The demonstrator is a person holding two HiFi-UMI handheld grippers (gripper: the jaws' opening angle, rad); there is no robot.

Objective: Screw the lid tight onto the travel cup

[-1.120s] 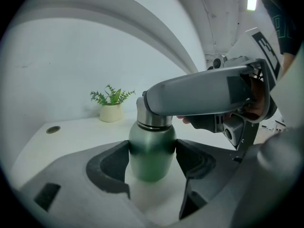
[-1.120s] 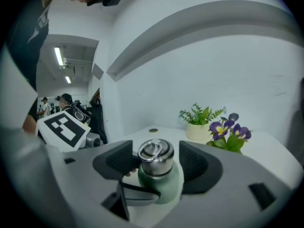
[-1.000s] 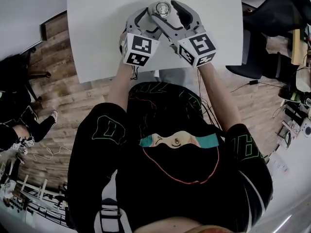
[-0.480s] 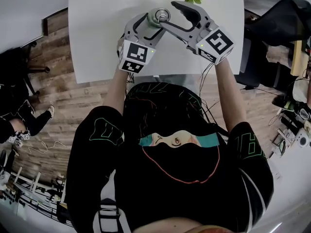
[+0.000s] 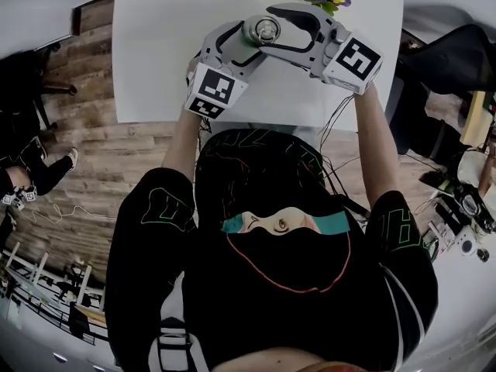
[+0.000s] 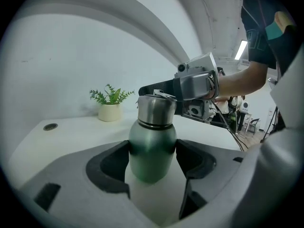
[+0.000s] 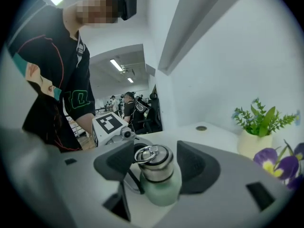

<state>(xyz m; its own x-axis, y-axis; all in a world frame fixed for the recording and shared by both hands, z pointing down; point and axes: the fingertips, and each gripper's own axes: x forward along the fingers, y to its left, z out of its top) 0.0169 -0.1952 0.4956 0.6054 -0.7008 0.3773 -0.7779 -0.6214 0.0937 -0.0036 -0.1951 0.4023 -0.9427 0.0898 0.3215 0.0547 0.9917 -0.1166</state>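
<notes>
1. Over the last second my right gripper [image 5: 276,31] has swung round the cup's axis. Its marker cube [image 5: 353,55] sat low beside the left one and is now out to the right, level with the lid. My left gripper [image 5: 245,40] has rolled a little the other way.
2. Seen from above, that right-hand swing runs anticlockwise. I can't settle whether it was a working twist or a return stroke for a fresh bite, so I don't count the lid as tight yet.
3. The right gripper's jaws are narrow, closed round the brushed steel screw lid [image 7: 155,162], with a dark pad on each side of it.
4. The left gripper's jaws are clamped on the rounded body of the green metal travel cup [image 6: 152,146], with both pads pressed to its sides below the shoulder.
5. The travel cup is over the near middle of the white table [image 5: 155,53], between the two grippers. I cannot tell whether its base touches the top.
6. Its long axis stands upright, base down and lid up towards my head camera. The small wire ring [image 7: 145,154] lies on top of the lid.
7. From the left gripper view the lid sits square on the neck, with only a thin dark seam showing. I judge the thread is well engaged, with a final snug perhaps remaining.
</notes>
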